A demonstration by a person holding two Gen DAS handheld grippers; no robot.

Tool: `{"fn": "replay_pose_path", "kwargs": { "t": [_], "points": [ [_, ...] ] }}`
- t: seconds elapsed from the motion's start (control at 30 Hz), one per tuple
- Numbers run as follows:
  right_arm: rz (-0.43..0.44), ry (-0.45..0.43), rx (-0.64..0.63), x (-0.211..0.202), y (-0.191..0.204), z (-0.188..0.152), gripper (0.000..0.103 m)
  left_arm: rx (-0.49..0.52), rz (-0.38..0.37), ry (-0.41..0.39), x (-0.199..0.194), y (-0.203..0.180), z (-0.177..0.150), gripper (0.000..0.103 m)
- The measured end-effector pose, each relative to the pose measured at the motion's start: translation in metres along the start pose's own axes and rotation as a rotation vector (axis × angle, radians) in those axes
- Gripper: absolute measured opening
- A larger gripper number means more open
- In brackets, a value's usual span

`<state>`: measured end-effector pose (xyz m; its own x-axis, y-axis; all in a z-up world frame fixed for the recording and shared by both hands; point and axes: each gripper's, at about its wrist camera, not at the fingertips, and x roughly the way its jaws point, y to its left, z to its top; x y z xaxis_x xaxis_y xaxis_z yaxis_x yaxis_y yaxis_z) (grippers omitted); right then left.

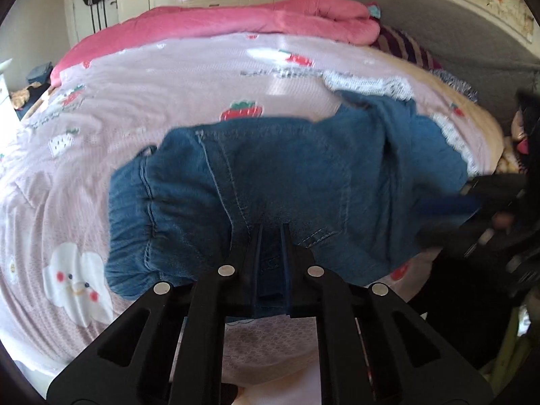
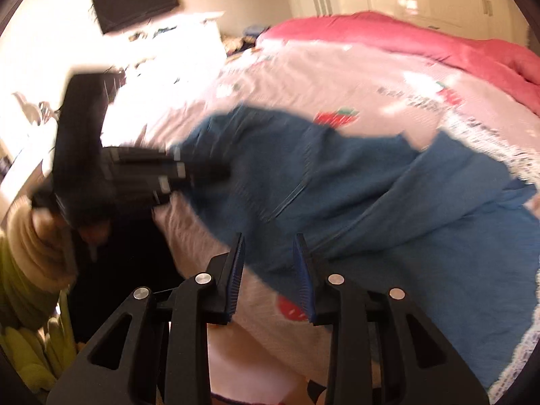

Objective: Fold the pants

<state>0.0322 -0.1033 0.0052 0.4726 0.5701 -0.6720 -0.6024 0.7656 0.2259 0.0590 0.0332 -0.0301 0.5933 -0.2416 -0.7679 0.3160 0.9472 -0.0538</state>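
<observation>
So the pants (image 1: 270, 175) are lying crumpled across the near side of the bed, on the pink strawberry-print quilt (image 1: 152, 101). They're blue denim-look, but thin and slouchy, with a gathered elastic waistband (image 1: 131, 209) bunched at one end and white lace trim (image 2: 516, 364) peeking out along the leg hems. I'd guess they're light and floppy: zero stiffness, so any fold will sag unless it's laid flat and smoothed. Not slippery though; the weave should hold fine between rubbery pads.

The left gripper (image 1: 272, 236) has its fingers pinched nearly together on a bit of the fabric near the seat seam, right by the stitched pocket line. The right gripper (image 2: 270, 253) hangs just over the near edge of the leg section with its blue-ribbed fingers (image 2: 236, 270) spread apart, holding nothing. Both views are motion-blurred, so fine detail is mush.

If it were me, I'd grab at the waistband and the hem corners, where the stitching is thickest, not mid-panel where it just stretches into a tent. A rumpled pink duvet (image 1: 236, 17) sits at the far side, well apart from the pants.
</observation>
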Motion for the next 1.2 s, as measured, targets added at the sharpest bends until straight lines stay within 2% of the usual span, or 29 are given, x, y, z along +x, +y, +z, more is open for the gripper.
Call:
{"fn": "replay_pose_path", "kwargs": {
  "t": [0.17,0.37,0.47,0.57,0.63,0.7,0.77,0.8,0.83,0.93,1.07,1.2],
  "points": [
    [-0.02,0.004,0.0,0.013,-0.007,0.011,0.029,0.005,0.009,-0.006,0.009,0.002,-0.011,0.004],
    [-0.06,0.115,0.053,0.057,-0.021,0.009,0.029,-0.034,-0.027,-0.016,0.013,0.01,-0.015,0.004],
    [-0.046,0.102,0.065,0.057,-0.025,0.005,0.028,-0.045,-0.041,-0.023,0.013,0.013,-0.015,0.004],
    [-0.006,0.079,0.105,0.045,-0.03,0.006,0.028,-0.037,-0.006,-0.043,0.006,0.007,-0.014,0.004],
    [0.013,0.037,0.123,0.031,-0.034,0.01,0.035,-0.01,0.022,-0.078,-0.004,0.001,-0.012,0.006],
    [-0.001,-0.018,0.139,0.008,-0.041,0.013,0.043,-0.006,0.027,-0.1,-0.016,-0.003,-0.01,0.016],
    [-0.031,-0.064,0.161,-0.014,-0.051,0.014,0.046,-0.023,0.009,-0.125,-0.027,-0.004,-0.006,0.039],
    [-0.053,-0.083,0.178,-0.024,-0.057,0.015,0.051,-0.022,-0.002,-0.13,-0.031,-0.007,-0.004,0.041],
    [-0.065,-0.091,0.188,-0.029,-0.06,0.014,0.055,-0.016,-0.025,-0.143,-0.037,-0.012,-0.001,0.044],
    [-0.123,-0.12,0.216,-0.046,-0.076,0.012,0.062,0.002,-0.092,-0.17,-0.045,-0.027,0.007,0.067],
    [-0.2,-0.133,0.241,-0.061,-0.093,0.01,0.073,0.035,-0.193,-0.145,-0.034,-0.052,0.02,0.068],
    [-0.239,-0.136,0.241,-0.067,-0.101,0.016,0.08,0.041,-0.273,-0.096,-0.011,-0.073,0.033,0.068]
  ]
}}
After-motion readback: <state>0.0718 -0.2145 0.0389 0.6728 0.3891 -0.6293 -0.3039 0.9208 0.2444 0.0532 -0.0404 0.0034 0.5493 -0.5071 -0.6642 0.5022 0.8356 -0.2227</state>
